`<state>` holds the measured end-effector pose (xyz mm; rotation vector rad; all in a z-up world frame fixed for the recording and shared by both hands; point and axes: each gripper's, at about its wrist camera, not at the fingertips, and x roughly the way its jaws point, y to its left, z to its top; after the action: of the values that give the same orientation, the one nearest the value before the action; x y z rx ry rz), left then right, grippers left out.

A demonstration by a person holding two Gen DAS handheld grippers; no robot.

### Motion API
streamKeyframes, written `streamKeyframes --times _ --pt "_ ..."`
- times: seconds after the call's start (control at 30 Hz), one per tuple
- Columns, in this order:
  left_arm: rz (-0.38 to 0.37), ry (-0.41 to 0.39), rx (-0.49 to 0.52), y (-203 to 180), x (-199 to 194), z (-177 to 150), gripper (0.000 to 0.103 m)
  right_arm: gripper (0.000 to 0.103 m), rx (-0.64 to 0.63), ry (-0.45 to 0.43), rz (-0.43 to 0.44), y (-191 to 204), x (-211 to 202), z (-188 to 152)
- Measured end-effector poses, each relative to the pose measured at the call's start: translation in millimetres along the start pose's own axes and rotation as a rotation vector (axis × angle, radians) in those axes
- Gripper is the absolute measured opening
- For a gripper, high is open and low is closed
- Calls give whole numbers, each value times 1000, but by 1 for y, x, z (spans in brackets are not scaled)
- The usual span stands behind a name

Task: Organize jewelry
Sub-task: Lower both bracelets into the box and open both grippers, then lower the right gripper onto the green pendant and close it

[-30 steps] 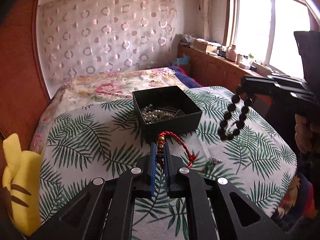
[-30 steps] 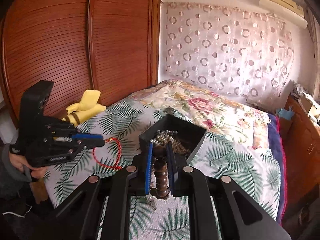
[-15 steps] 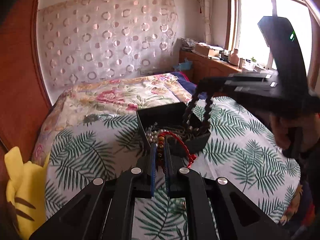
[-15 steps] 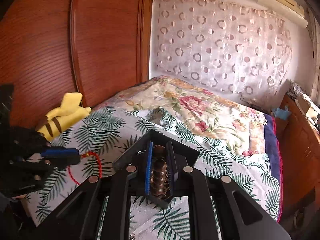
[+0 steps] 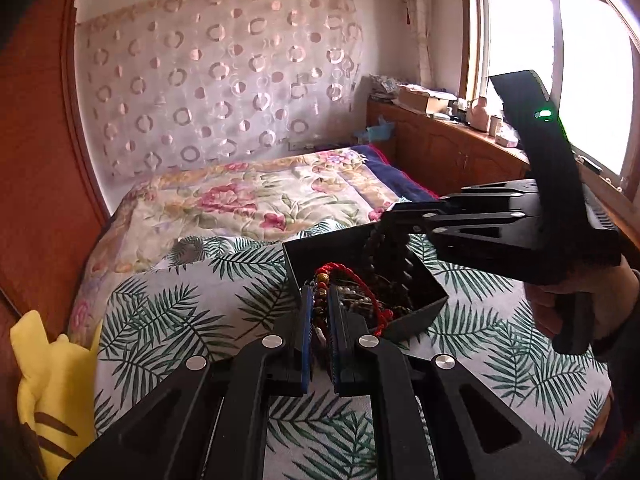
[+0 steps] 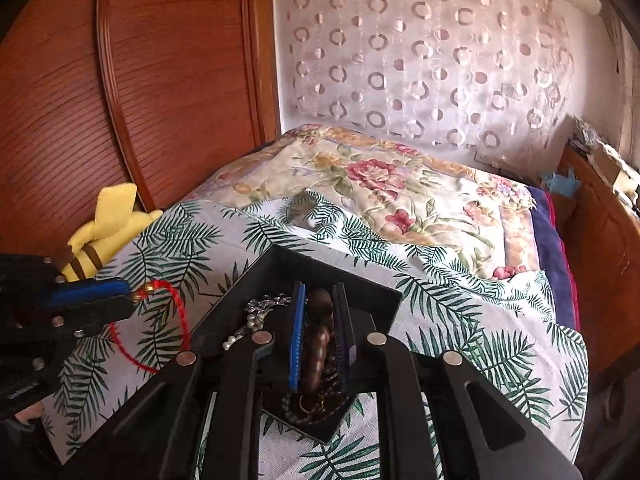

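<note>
A black open box with pearls and chains in it sits on the palm-leaf cloth. My left gripper is shut on a red cord bracelet with gold and brown beads at the box's near left corner. In the right wrist view the left gripper holds the red bracelet just left of the box. My right gripper is shut on a dark brown bead bracelet, whose loop hangs down into the box.
A yellow plush toy lies at the bed's left edge by a wooden wardrobe. A floral quilt covers the bed beyond the box. A wooden cabinet with clutter runs under the window on the right.
Both grippers have moved in toward the box. The brown bead bracelet now hangs down into the box, and the red bracelet has come to the box's near corner.
</note>
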<state>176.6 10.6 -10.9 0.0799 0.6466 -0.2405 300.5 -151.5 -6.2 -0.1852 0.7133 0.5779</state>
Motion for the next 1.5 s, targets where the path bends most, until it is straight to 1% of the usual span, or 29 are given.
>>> streamKeyframes --times 0.13,0.4,0.57,0.8,0.9,0.93,0.97,1.03,1.07,1.13,1.23,1.27,1.33,1.5 --pt "6 13 -10 3 17 8 6 16 30 -8 13 -10 -6 -2" --pt "-12 55 -66 6 57 22 6 16 29 -15 0 -25 -23 -19" --pt "-5 83 -79 7 81 26 6 16 14 -16 -6 -28 -32 -30" --pt "9 112 -87 8 95 22 7 16 0 -20 7 -21 -39 -43" --pt "12 119 -81 4 95 20 17 16 -4 -22 16 -16 -42 -49" --pt "14 119 -79 4 94 19 24 16 -7 -23 17 -13 -43 -52" --pt "15 119 -78 4 94 19 28 16 -9 -24 20 -13 -44 -53" --pt "15 115 -78 3 89 17 45 16 -14 -28 28 -9 -48 -58" --pt "16 110 -77 3 86 16 49 16 -14 -30 32 -8 -50 -61" --pt "21 99 -72 2 79 13 69 16 -9 -29 46 -5 -54 -68" --pt "34 69 -57 -1 64 6 84 16 -7 -29 58 -1 -59 -79" --pt "35 62 -54 -2 59 4 86 16 -5 -24 65 0 -60 -84" --pt "26 46 -50 -4 49 -3 95 16 -7 -11 77 3 -62 -92" --pt "-16 38 -53 -3 28 -22 96 16 -31 31 104 16 -64 -116"
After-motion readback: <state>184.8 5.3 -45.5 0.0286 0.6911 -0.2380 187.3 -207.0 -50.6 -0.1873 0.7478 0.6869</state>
